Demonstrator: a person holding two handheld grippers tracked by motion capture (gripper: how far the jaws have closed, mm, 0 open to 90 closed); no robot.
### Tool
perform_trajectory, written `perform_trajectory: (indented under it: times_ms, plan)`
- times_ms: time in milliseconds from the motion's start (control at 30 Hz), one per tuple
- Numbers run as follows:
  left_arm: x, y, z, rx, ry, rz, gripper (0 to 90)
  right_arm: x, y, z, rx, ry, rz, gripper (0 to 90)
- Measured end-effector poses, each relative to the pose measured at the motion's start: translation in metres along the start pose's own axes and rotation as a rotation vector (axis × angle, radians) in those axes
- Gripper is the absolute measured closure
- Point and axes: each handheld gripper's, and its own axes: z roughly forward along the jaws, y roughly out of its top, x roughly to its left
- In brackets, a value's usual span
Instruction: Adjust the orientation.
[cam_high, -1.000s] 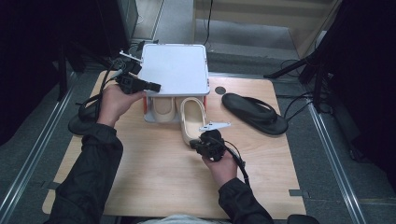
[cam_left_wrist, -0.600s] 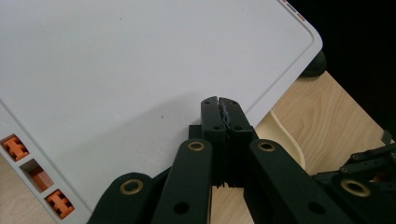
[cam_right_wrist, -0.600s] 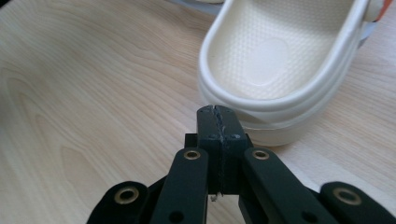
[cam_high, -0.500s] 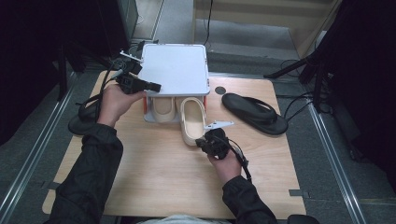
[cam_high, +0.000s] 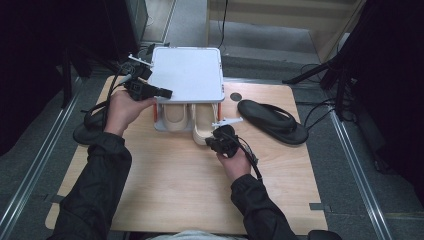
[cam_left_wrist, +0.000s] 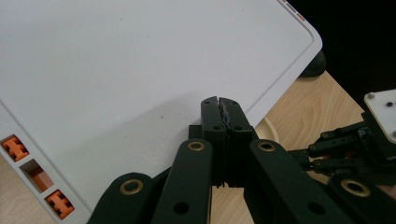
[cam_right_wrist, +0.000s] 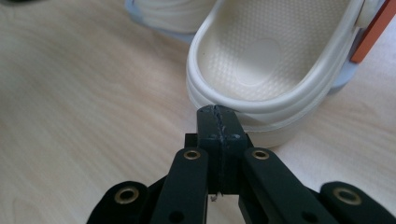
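Just beyond R gripper (cam_right_wrist: 218, 112) fingers, pressed together: cream clog (cam_right_wrist: 275, 60) heel rim, seemingly touching; L gripper (cam_left_wrist: 220, 103) likewise together.

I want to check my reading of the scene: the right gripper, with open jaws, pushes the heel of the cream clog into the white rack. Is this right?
Not quite: the jaws are shut, not open. The right gripper view shows the right gripper with its jaws pressed together, their tip against the heel of the cream clog. The clog does go under the white rack, as the high view shows.
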Motion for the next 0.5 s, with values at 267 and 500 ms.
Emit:
perform_trajectory:
  times_ms: [267, 500]
  plan:
    - [0.000, 0.000, 0.000, -0.002, -0.002, 0.000, 90.0, -0.001, 0.018, 0.015, -0.021, -0.025, 0.017, 90.0]
    - [0.000, 0.000, 0.000, -0.002, -0.003, 0.000, 90.0, 0.000, 0.029, 0.030, -0.034, -0.022, 0.034, 90.0]
